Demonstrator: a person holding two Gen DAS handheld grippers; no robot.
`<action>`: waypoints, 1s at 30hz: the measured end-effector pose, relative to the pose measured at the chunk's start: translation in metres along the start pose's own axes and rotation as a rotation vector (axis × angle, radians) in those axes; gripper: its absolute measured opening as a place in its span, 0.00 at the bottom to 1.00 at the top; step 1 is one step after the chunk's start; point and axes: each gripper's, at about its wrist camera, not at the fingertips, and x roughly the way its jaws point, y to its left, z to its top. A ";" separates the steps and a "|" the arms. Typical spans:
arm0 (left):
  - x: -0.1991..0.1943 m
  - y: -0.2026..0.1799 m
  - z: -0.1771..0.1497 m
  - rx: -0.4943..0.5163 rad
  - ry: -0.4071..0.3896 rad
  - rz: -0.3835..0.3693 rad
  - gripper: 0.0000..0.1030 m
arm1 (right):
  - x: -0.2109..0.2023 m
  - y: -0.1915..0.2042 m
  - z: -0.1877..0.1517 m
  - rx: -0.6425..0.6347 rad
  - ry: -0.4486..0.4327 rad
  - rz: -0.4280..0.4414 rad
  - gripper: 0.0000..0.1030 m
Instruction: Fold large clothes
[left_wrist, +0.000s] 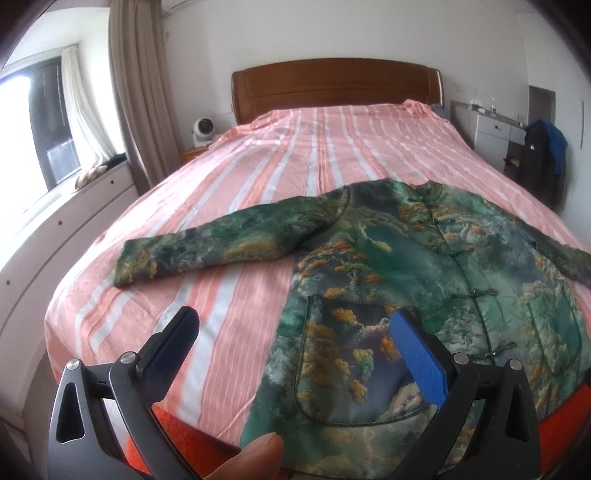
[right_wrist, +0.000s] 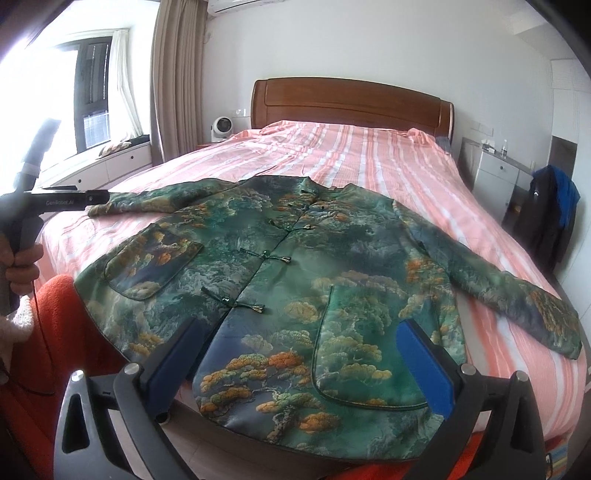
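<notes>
Glossy green brocade jacket (right_wrist: 295, 266) lies flat on crinkled striped bedspread (right_wrist: 388, 162).

Black frames, blue-padded jaws — orange sleeve (right_wrist: 55, 317)

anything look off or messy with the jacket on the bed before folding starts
Nothing stands out. The green landscape-print jacket lies flat, front up, on the pink striped bedsheet, knot buttons fastened and both sleeves spread out. Its hem hangs slightly over the bed's near edge. The left gripper and right gripper are open and hold nothing.

Green landscape-print jacket (right_wrist: 295, 266) lies flat, sleeves spread.
</notes>
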 end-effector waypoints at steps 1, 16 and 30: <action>-0.002 0.001 0.000 0.001 -0.011 0.003 1.00 | 0.001 0.001 -0.001 -0.007 0.004 0.011 1.00; 0.014 0.002 -0.008 0.013 0.088 0.022 1.00 | 0.009 0.011 -0.008 -0.043 0.060 0.008 1.00; 0.013 -0.002 -0.010 0.022 0.102 -0.013 1.00 | 0.011 0.014 -0.010 -0.044 0.069 0.006 1.00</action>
